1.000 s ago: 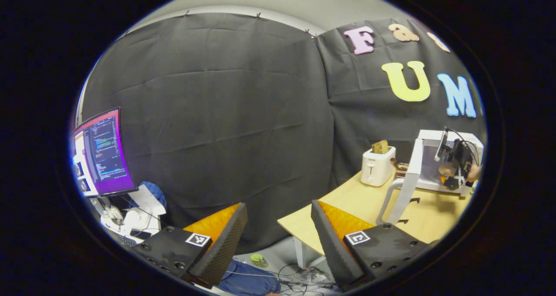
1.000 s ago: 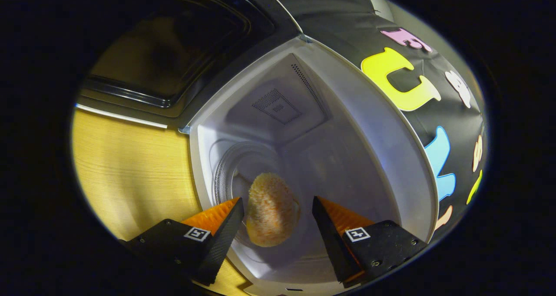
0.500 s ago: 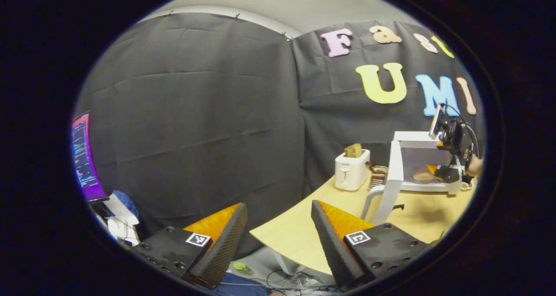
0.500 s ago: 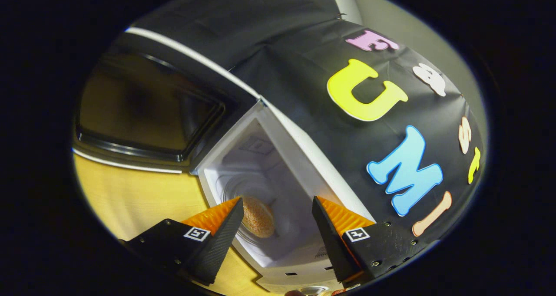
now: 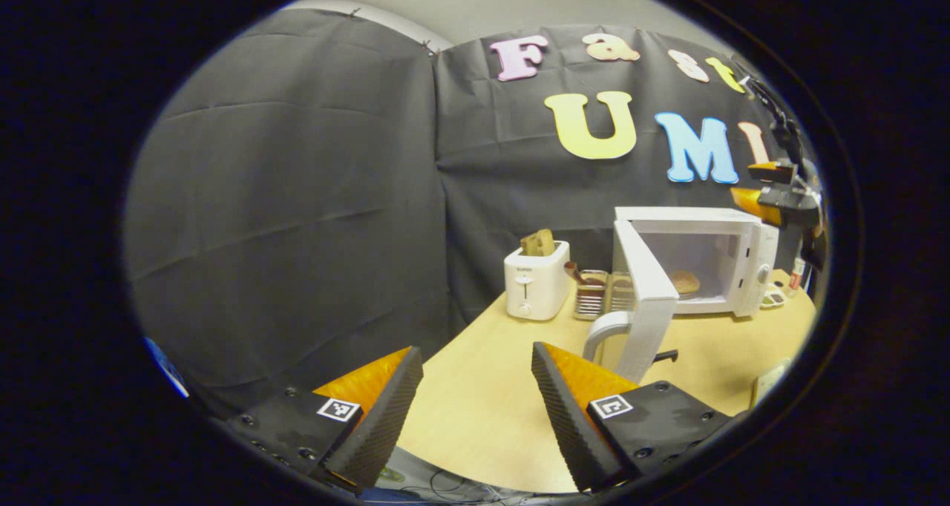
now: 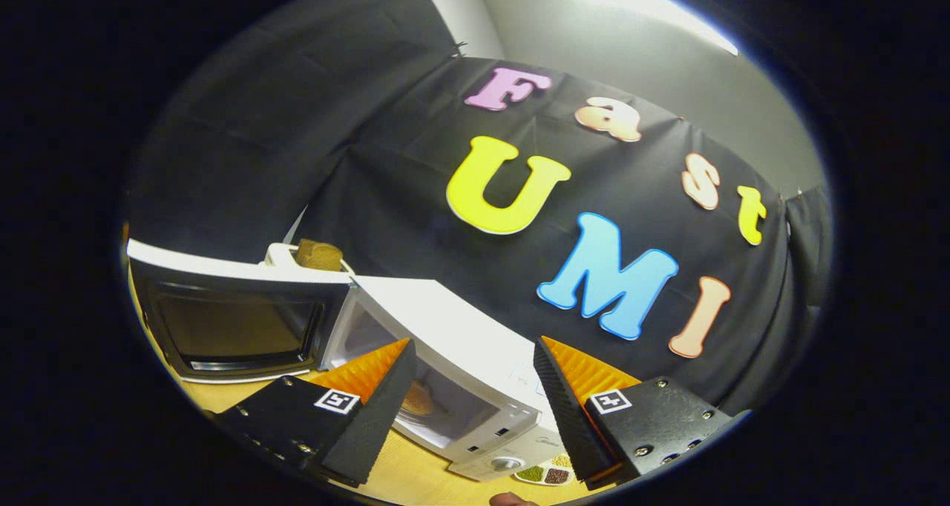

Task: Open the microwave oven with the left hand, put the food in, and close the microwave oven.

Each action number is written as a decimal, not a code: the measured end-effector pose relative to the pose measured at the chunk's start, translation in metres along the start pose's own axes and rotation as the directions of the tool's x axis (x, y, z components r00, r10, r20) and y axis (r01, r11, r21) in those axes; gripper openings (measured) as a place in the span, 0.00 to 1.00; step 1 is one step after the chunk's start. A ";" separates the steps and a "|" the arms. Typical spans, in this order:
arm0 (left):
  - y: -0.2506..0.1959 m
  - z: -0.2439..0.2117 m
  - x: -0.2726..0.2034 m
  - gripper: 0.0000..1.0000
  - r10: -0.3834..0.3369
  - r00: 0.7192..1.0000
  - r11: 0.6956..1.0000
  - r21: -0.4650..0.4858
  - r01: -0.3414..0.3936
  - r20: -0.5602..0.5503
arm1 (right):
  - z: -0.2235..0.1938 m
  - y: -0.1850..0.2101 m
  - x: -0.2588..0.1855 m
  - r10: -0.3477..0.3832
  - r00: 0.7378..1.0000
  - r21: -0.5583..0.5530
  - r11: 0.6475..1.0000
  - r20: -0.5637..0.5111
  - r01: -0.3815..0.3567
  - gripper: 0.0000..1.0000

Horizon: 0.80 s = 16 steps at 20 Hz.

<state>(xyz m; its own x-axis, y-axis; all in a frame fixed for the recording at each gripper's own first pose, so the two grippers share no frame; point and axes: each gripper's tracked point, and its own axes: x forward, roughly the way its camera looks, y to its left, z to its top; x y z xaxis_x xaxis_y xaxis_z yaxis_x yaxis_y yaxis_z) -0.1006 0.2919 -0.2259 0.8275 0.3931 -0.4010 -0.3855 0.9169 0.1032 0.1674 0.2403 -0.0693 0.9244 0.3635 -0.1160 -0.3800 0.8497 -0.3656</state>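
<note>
1. The table (image 5: pixel 482 409), pale wood with a curved near edge, carries everything; black cloth hangs behind it.
2. The microwave (image 5: pixel 694 220) sits at the far right of the table, white, its door (image 5: pixel 644 283) swung wide open toward the near side. In the right gripper view the door's dark window faces the camera at left. Small marks on the control panel (image 6: pixel 512 435) are too small to read.
3. Inside the microwave lies the food (image 5: pixel 686 281), a round brownish piece, flat on the cavity floor. In the right gripper view it shows just behind the left finger of that gripper.
4. The toaster (image 5: pixel 534 282) stands left of the microwave, white, with a slice of bread (image 5: pixel 539 242) sticking out of its slot. A small mark on its front is unreadable.
5. Between toaster and microwave sits a wire rack (image 5: pixel 594 292); what it holds is unclear.
6. A small dish (image 6: pixel 545 475) with compartments of green and dark bits lies near the microwave's right front corner.
7. The left gripper (image 5: pixel 475 402) hovers over the table's near edge, well apart from the door, fingers spread, nothing between them.
8. The right gripper (image 6: pixel 471 398) is held above the microwave's right end, fingers spread and empty.
</note>
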 end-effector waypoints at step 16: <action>-0.082 -0.016 0.044 0.07 -0.250 0.966 0.963 0.090 0.255 -0.063 | -0.023 -0.075 -0.141 -0.225 0.966 0.161 0.956 -0.127 0.244 0.96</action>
<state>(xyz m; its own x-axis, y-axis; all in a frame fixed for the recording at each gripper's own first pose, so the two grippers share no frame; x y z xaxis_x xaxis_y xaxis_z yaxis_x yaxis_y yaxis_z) -0.0395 0.2331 -0.2663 0.8702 0.1462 -0.4705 -0.1233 0.9892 0.0793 0.0665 0.1171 -0.0470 0.9829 0.1116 -0.1466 -0.1434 0.9628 -0.2289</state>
